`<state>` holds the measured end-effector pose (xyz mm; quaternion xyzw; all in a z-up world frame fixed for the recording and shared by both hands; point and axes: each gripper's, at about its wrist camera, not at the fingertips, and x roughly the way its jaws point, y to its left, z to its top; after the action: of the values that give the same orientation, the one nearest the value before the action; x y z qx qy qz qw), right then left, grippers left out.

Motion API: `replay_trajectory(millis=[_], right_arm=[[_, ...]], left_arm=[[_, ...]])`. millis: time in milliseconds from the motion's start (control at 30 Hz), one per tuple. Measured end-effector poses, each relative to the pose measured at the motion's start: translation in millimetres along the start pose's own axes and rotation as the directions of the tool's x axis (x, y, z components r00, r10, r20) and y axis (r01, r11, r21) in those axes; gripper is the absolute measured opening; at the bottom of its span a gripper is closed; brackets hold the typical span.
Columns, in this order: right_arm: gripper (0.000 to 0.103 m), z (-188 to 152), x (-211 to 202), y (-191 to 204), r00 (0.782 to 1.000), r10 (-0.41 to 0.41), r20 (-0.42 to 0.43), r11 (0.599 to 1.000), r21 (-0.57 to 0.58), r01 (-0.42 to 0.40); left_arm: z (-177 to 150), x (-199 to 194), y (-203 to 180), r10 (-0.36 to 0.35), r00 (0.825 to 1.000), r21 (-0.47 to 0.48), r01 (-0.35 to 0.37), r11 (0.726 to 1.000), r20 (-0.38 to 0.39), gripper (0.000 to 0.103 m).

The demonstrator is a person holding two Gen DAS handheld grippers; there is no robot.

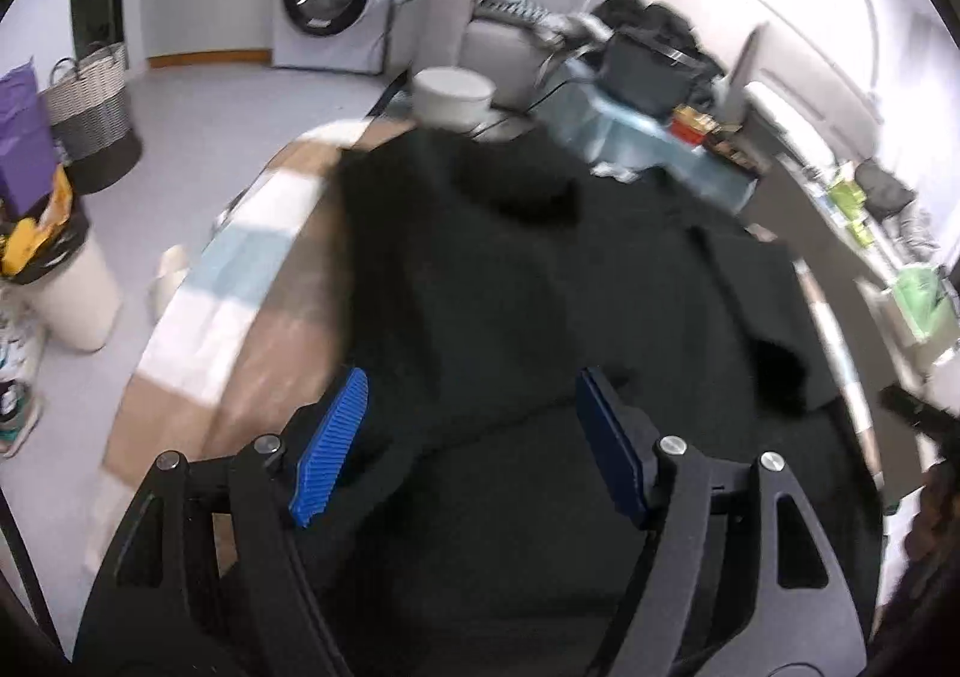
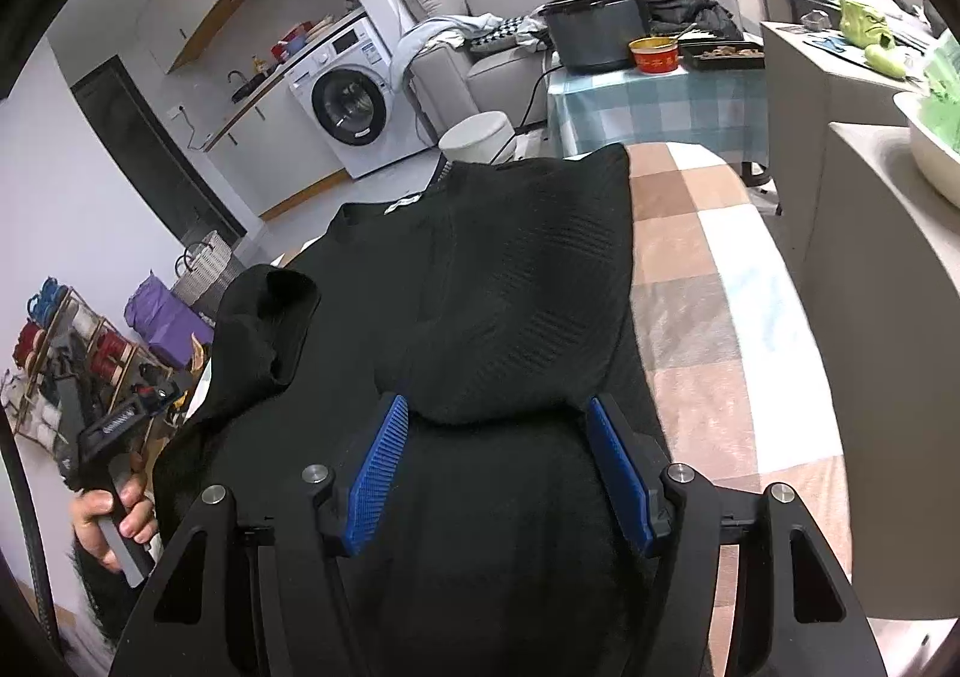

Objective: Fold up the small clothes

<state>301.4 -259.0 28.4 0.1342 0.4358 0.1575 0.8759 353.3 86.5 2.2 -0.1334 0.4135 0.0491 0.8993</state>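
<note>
Black garment (image 2: 510, 281) lies spread over the checked worktop (image 2: 708, 281), its collar end with the small white label toward twelve o'clock in the right wrist view, and one side panel already laid over the middle so that its edge runs straight down toward six. At nine o'clock a loose sleeve or corner (image 2: 270, 323) stands up in a rumpled hump near the worktop's edge; this looks like the part yet to be brought in. The left gripper (image 1: 471, 440) hovers over the cloth with its blue pads (image 1: 333, 446) wide apart and nothing between them; that view is blurred, so fine creases there cannot be read. The right gripper (image 2: 498, 461) also has its pads spread, the rounded lower edge of the folded panel sitting between them but not pinched. To fold well, I judge the left gripper should take the hump by its outer edge, catching only one layer, lift it low, and carry it toward three o'clock, while the right gripper rests on the folded panel to stop it sliding.
</note>
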Motion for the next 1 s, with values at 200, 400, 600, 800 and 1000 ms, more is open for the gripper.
replay_trajectory(millis=[200,400,600,800,1000], right_arm=[[0.064,-3,4,0,1.0,0.001,-0.015,1.0,-0.003,-0.001],[0.064,-4,5,-1,1.0,-0.012,-0.027,1.0,-0.007,0.012],[0.064,-3,5,-3,1.0,-0.014,-0.025,1.0,0.003,0.014],[0.064,-5,3,-2,1.0,-0.009,-0.023,1.0,-0.004,0.009],[0.064,-5,1,2,1.0,0.002,-0.024,1.0,-0.012,-0.002]], left_arm=[[-36,11,15,0.128,0.991,0.09,-0.125,0.988,-0.035,0.04],[-49,6,54,0.16,0.987,0.009,-0.16,0.987,0.016,0.005],[-54,-3,98,0.085,0.996,-0.154,-0.087,0.984,-0.021,0.015],[-48,-16,63,0.029,1.0,-0.133,-0.027,0.991,0.01,0.032],[-33,-8,-7,-0.007,1.0,-0.039,0.008,0.999,0.023,0.066]])
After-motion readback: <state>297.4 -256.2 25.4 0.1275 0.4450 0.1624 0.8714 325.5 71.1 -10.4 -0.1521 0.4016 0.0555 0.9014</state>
